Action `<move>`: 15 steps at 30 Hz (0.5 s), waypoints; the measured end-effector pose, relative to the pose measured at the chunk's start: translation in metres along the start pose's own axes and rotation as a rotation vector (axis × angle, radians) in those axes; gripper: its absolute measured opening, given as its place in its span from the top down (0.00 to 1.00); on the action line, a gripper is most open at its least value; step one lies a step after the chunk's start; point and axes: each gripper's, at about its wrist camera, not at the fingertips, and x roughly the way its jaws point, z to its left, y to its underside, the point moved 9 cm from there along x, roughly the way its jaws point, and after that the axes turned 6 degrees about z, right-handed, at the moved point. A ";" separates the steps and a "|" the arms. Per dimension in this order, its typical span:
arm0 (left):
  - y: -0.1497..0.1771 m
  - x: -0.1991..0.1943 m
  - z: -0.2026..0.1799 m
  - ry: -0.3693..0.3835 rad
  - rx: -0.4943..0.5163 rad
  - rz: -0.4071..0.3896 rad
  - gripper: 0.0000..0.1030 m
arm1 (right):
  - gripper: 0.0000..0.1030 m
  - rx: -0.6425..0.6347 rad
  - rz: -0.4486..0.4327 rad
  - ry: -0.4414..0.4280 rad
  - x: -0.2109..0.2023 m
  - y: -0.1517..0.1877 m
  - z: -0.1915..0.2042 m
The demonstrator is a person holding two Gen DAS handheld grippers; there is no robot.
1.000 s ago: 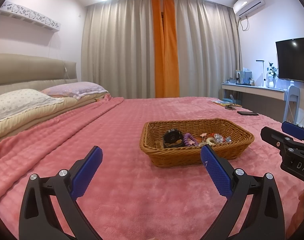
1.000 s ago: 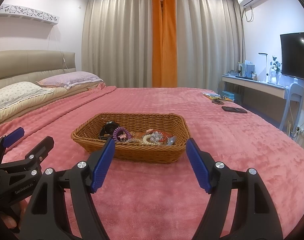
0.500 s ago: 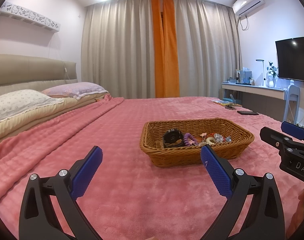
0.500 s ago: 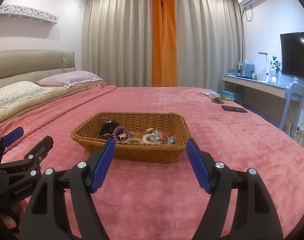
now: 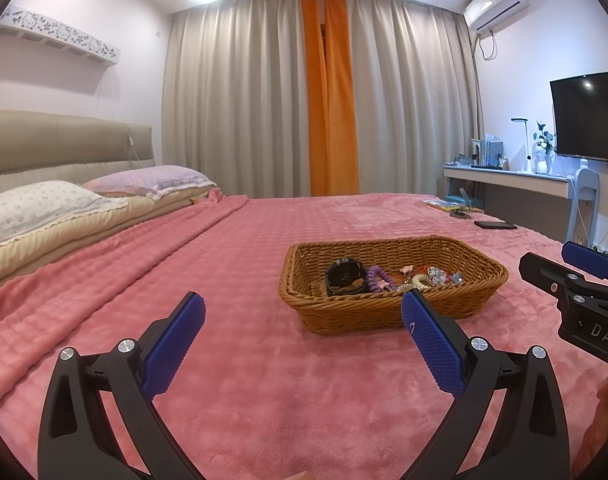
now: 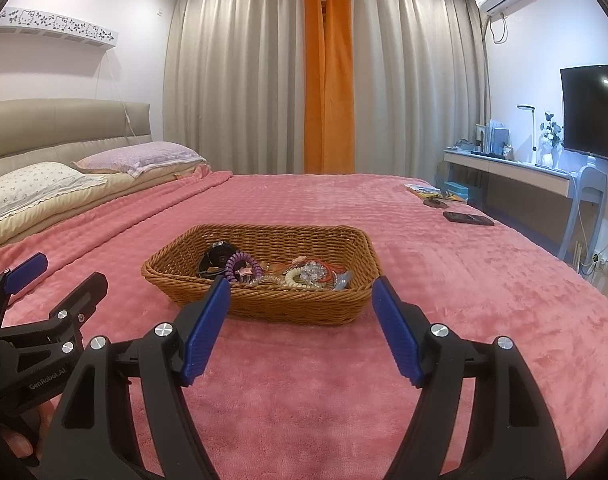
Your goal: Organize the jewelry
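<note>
Both sets of jaws stand released, wide apart and gripping nothing. The left gripper [image 5: 302, 334] hangs low over the pink blanket [image 5: 264, 380], its blue pads [image 5: 172, 344] spread to either side of bare plush. The right gripper [image 6: 300, 320] hangs the same way, level with it and just to its right, so each shows at the edge of the other's view.

Straight ahead of the right jaws, and ahead and slightly right of the left jaws, sits a wicker basket [image 6: 264, 304] on the bed. The jewelry [image 6: 300, 274] lies inside it in a loose heap: a black round piece [image 6: 214, 258] toward the left, a purple coil band [image 6: 244, 266] touching it, then pale beaded and clear pieces with a red cord toward the right. The pieces overlap, so the finer ones cannot be told apart. A shallow open basket suits this: it keeps small things from sinking into the plush and lets jaws come in from above.

The blanket around the basket shows no loose jewelry. That fits either a heap waiting to be sorted or pieces gathered into the basket already; the views do not settle which. The spread, empty jaws, held short of the rim, suit either case.

Farther off, beyond the basket to the right, a phone [image 6: 468, 218] lies on the bed.
</note>
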 end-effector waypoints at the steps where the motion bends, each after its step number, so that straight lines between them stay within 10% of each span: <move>1: 0.000 0.000 0.000 0.000 0.000 0.001 0.07 | 0.33 0.000 0.000 -0.001 0.000 0.000 0.000; 15: 0.000 0.000 0.000 -0.001 0.002 0.000 0.07 | 0.33 -0.006 0.001 0.001 -0.001 0.001 0.001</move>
